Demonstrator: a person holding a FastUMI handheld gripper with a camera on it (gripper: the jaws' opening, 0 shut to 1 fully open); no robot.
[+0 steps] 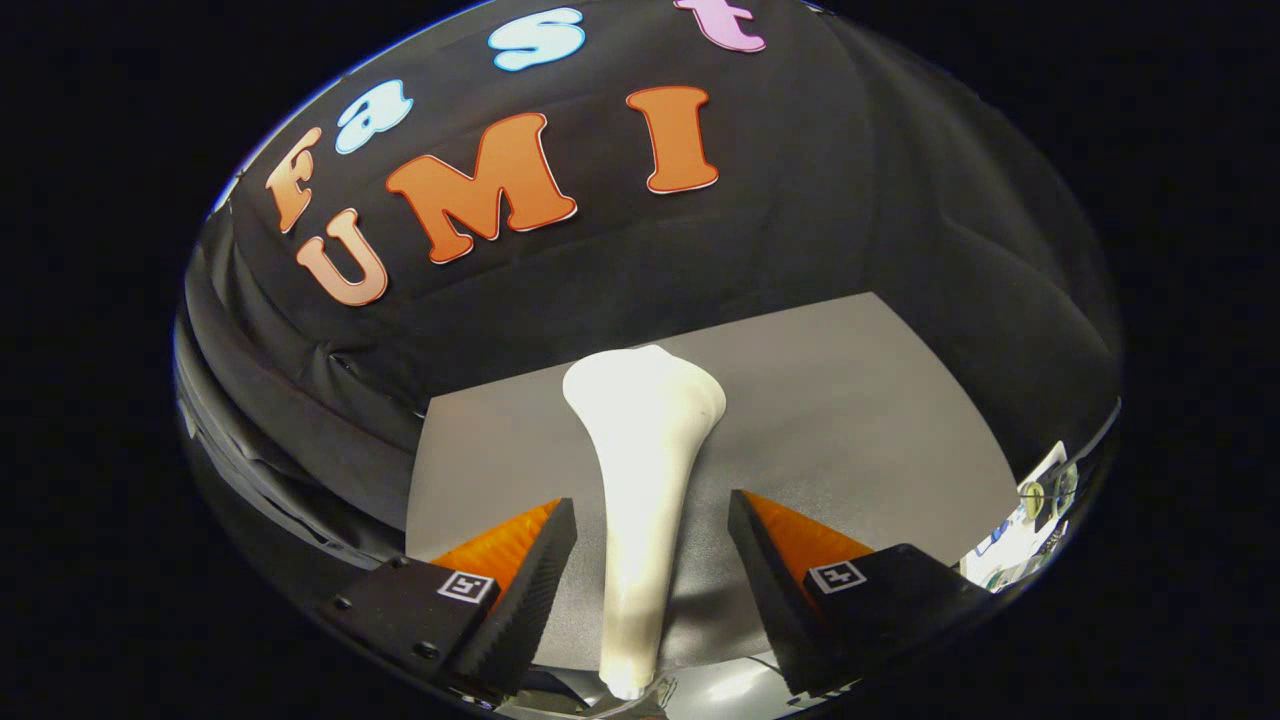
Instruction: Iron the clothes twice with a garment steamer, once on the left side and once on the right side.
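A white garment steamer point(643, 440) stands upright on the grey table point(850, 420). Its narrow handle runs down between my fingers, and its wider head rises just beyond them. My gripper point(652, 500) is open around the handle, with a gap on each side, so neither of my fingers point(545, 560) touches it. The steamer's base sits at the table's near edge, low between the fingers.
Black cloth walls close in the table at the back and on both sides. Some small white items point(1030, 520) lie off the table's right edge. Bare grey tabletop spreads to the left and right of the steamer.
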